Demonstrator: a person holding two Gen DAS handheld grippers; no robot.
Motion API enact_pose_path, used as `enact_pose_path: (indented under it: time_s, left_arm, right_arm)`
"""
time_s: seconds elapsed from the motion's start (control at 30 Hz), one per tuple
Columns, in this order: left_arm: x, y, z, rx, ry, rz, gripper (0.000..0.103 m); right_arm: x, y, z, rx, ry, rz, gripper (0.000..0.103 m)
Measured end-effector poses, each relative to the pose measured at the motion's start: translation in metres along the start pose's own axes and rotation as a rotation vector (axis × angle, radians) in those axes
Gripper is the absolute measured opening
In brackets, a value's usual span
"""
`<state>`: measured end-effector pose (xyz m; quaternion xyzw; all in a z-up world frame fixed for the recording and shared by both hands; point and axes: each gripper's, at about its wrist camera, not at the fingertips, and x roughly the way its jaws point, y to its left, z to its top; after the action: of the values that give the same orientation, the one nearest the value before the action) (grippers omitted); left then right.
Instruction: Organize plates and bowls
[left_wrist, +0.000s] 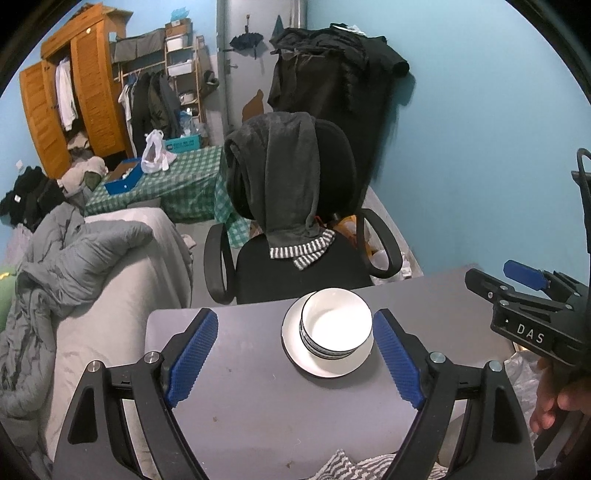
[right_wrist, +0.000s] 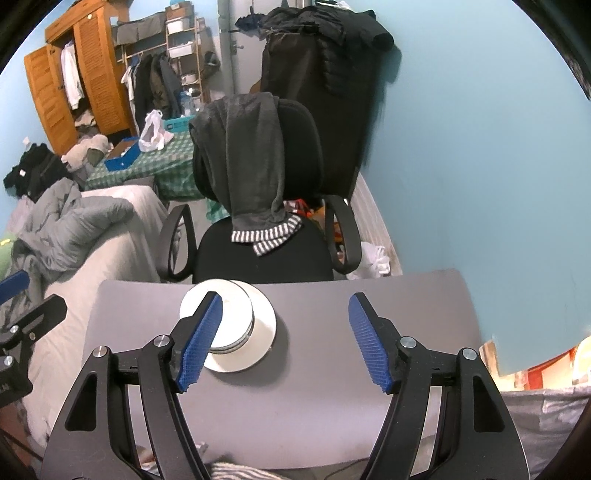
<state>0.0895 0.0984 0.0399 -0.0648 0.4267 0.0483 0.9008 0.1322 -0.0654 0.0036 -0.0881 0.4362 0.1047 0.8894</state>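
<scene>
Sitting white bowl (left_wrist: 335, 322), black-striped side, white plate (left_wrist: 295, 345)

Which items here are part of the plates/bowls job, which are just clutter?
Job:
- bowls, stacked
- plate under them
- grey table

Clutter:
- office chair draped with a grey garment
- checked tablecloth
- wardrobe
- grey duvet
</scene>
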Motion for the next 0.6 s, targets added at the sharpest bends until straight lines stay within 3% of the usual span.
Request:
enact_pose_path:
  time_s: [0.6]
  left_arm:
    - [0.0005, 0.0041, -0.0024, -0.008, -0.002, 0.008, 0.087]
  right_arm:
    - [0.0013, 0.007, 0.0006, -0.025, 0.013, 0.008, 0.07]
